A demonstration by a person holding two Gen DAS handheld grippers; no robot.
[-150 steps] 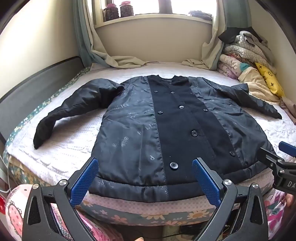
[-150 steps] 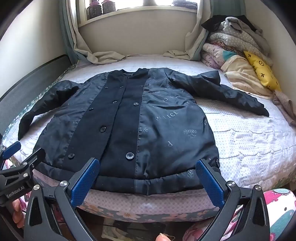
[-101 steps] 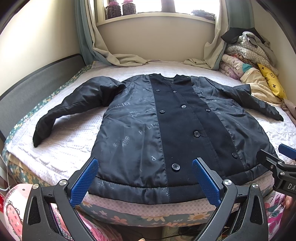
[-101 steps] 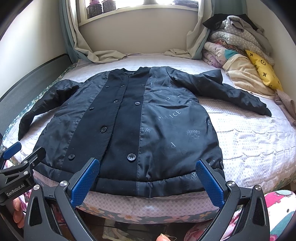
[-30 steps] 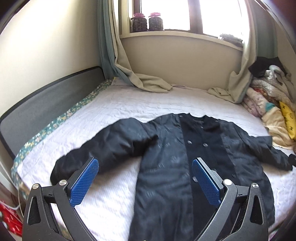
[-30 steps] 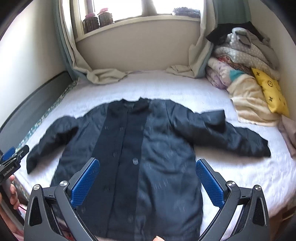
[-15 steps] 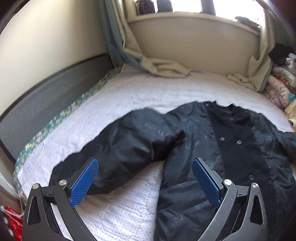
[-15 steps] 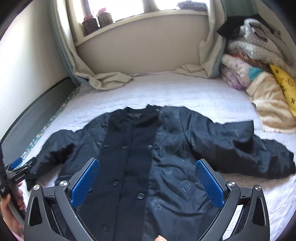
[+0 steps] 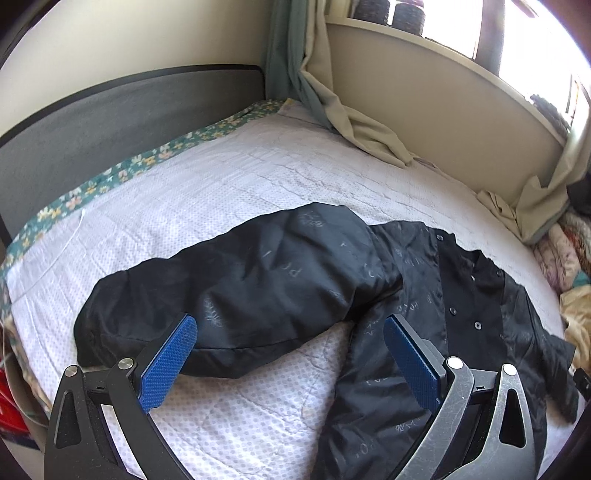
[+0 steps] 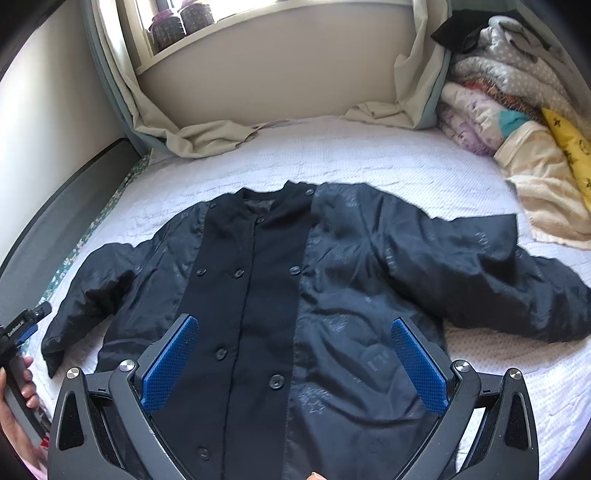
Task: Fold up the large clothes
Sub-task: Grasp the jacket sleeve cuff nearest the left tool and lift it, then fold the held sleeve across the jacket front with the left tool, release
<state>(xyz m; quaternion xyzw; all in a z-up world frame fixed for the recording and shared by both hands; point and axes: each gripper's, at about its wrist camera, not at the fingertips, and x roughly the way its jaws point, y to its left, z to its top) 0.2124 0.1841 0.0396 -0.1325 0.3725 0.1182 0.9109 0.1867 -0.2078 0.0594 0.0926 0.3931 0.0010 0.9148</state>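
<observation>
Jacket of dark navy padded fabric with a black buttoned centre panel (image 10: 258, 295) lies flat, front up, sleeves spread, on the white quilted bed cover (image 10: 369, 162). One left gripper (image 9: 290, 356) hovers wide open over its one sleeve (image 9: 236, 295); one right gripper (image 10: 293, 360) hovers wide open over the body, both empty. Two dark jars (image 10: 181, 22) stand on the windowsill.

Jacket (image 10: 280, 295) hem cut off by bottom edge; printed lettering too faint to read.
</observation>
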